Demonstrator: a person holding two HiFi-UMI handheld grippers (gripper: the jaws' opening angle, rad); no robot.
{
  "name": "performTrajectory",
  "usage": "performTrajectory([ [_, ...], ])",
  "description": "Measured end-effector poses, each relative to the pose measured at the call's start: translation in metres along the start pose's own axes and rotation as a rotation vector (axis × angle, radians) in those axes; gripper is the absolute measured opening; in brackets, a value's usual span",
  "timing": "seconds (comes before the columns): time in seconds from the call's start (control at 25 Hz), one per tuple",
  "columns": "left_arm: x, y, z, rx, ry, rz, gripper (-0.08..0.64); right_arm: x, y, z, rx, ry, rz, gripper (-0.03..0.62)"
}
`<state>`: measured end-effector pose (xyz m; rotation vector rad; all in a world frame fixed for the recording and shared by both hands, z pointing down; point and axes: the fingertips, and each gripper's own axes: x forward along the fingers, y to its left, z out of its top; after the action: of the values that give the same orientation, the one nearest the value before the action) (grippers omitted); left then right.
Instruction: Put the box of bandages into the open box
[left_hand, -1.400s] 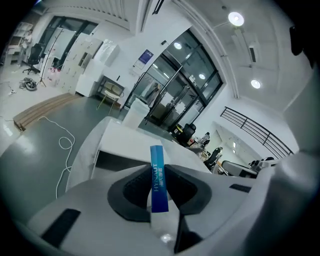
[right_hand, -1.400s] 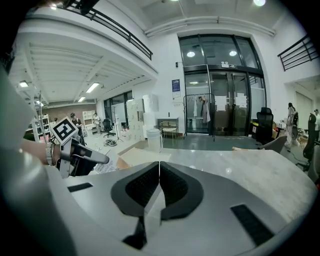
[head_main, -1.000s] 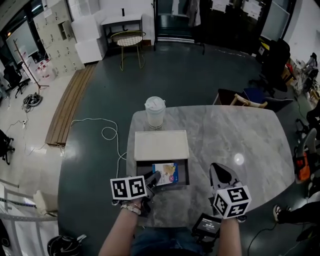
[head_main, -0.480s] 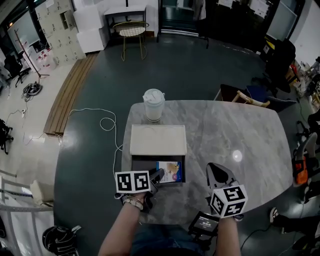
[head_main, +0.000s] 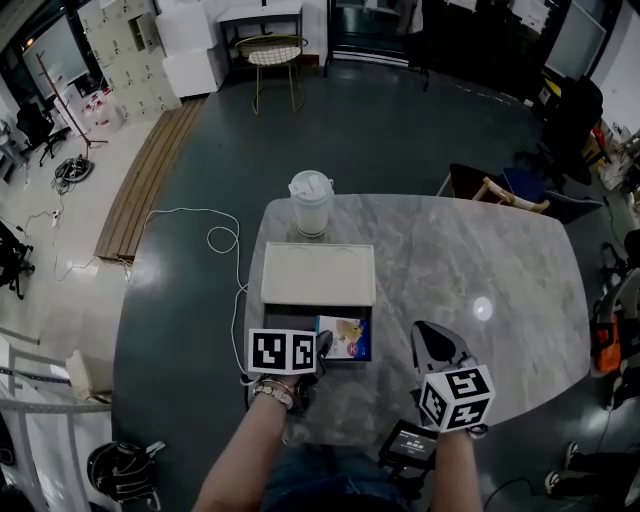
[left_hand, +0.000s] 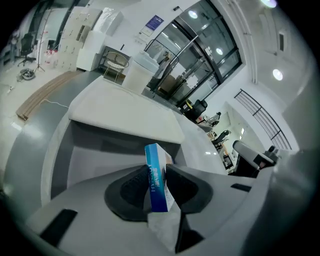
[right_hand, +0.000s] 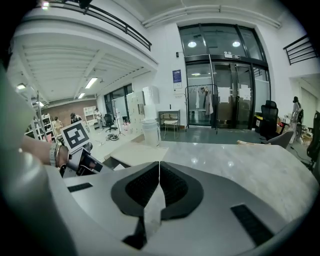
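The open box (head_main: 290, 322) is dark inside, and its white lid (head_main: 318, 273) lies flat behind it. The bandage box (head_main: 343, 338), blue and white, sits inside the open box at its right side. My left gripper (head_main: 322, 350) reaches over the box's near wall. In the left gripper view the bandage box (left_hand: 156, 182) leans on edge between the pads (left_hand: 134, 186) of my left gripper (left_hand: 156, 167). Those jaws have just been opening, and the grip looks slack. My right gripper (head_main: 437, 345) hovers over the bare table, jaws together with nothing between them (right_hand: 159, 162).
A white lidded cup (head_main: 310, 203) stands behind the lid. A black device (head_main: 410, 445) lies at the marble table's (head_main: 480, 260) near edge by my right wrist. On the floor beyond are a chair (head_main: 272, 55) and a white cable (head_main: 215, 240).
My left gripper has moved forward and down over the open box's near wall, carrying the bandage box lower into it. The right gripper has stayed where it was.
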<state>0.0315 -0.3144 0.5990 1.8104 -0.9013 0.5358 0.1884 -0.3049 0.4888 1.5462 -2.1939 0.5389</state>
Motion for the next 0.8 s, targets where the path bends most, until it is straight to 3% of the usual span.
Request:
performTrajectory([
  [0.28, 0.010, 0.014, -0.002, 0.129, 0.104, 0.158, 0.135, 0.001, 0.000, -0.007, 0.032, 0.001, -0.004, 0.026],
  [0.6, 0.020, 0.031, -0.011, 0.142, 0.217, 0.228, 0.155, 0.000, -0.006, -0.009, 0.059, 0.003, -0.026, 0.026],
  [0.8, 0.027, 0.040, -0.020, 0.202, 0.306, 0.351, 0.158, -0.001, -0.007, -0.010, 0.069, 0.012, -0.042, 0.026],
])
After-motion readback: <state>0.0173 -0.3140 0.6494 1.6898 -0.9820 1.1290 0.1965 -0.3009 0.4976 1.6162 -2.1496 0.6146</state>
